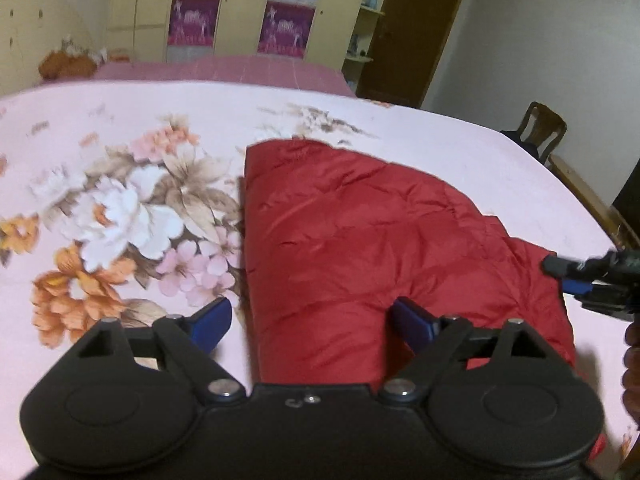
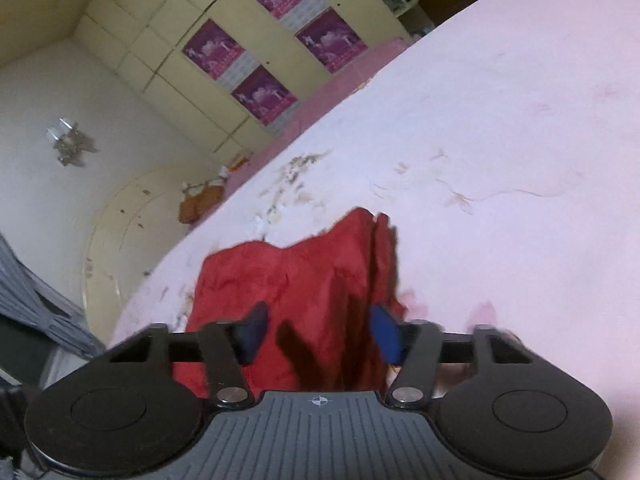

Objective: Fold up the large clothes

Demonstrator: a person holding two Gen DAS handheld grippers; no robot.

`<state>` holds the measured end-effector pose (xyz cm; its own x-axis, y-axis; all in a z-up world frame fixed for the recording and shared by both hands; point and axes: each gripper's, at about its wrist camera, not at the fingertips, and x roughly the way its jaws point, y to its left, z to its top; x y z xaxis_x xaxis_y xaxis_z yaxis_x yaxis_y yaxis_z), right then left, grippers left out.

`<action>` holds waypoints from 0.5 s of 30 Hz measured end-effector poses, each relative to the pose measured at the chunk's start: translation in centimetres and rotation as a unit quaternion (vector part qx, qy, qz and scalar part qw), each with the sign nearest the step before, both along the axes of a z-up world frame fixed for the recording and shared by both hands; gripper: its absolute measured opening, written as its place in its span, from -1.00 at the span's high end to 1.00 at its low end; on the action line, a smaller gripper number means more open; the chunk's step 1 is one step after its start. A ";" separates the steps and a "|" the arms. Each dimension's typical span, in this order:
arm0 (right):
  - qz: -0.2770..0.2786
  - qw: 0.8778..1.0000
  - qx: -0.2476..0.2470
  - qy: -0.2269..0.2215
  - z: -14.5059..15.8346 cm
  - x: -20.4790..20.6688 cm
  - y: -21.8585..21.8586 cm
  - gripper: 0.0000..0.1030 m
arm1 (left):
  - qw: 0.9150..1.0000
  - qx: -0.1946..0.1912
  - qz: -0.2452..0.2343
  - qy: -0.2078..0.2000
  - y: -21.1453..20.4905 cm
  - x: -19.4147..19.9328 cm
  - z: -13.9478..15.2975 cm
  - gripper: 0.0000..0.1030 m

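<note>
A red padded garment [image 1: 360, 232] lies folded on the pink floral bed sheet [image 1: 120, 208]. My left gripper [image 1: 316, 322] hovers over its near edge and is open wide. One blue pad [image 1: 216, 320] is over the sheet and the other over the cloth, neither pressing. My right gripper [image 2: 320, 334] sits at the garment's right edge [image 1: 536, 264]. In the right wrist view, red cloth [image 2: 304, 288] fills the space between its blue pads [image 2: 386, 334], which stand apart. That gripper's fingertips [image 1: 560, 268] also show at the right of the left wrist view.
The bed spreads wide to the left and far side of the garment. Cream wardrobes with purple panels [image 1: 192, 20] stand behind it. A wooden chair [image 1: 540, 128] and a brown door [image 1: 420, 32] are at the right. Grey fabric [image 2: 32, 296] hangs at the left of the right wrist view.
</note>
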<state>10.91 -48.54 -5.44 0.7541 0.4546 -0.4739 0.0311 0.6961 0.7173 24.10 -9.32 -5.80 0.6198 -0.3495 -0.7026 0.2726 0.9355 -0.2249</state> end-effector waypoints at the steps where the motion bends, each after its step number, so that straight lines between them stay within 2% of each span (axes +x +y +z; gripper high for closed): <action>1: 0.002 1.000 -0.006 0.004 -0.4 0.6 -0.1 0.68 | 1.000 -0.002 -0.001 0.004 0.1 0.2 -0.3 -0.74; 5: 0.001 0.999 -0.016 0.042 -3.2 1.6 -0.2 0.70 | 1.000 -0.018 -0.002 0.020 0.5 0.3 -0.6 -0.74; 8: -0.007 0.999 -0.009 0.052 -2.9 0.9 -0.5 0.69 | 0.999 -0.020 -0.012 0.023 0.6 0.3 0.0 -0.74; 9: -0.009 0.998 -0.011 0.053 -2.5 0.6 -0.5 0.55 | 0.999 -0.023 -0.014 0.025 0.8 0.4 0.0 -0.84; 10: -0.011 0.998 -0.019 0.060 -2.3 0.3 -0.5 0.22 | 0.999 -0.029 -0.016 0.029 1.0 0.7 -0.1 -0.87; 11: -0.015 0.997 -0.034 0.071 -2.3 0.3 -0.3 -0.38 | 0.998 -0.040 -0.020 0.036 1.2 0.9 -0.3 -0.86; 12: -0.008 0.998 -0.029 0.062 -2.4 0.1 -0.4 -0.38 | 0.997 -0.053 -0.024 0.042 1.3 1.2 -0.5 -0.84; 15: -0.005 0.997 -0.014 0.070 -2.9 0.3 -0.6 -0.37 | 0.994 -0.076 -0.046 0.060 1.1 1.6 -1.0 -0.84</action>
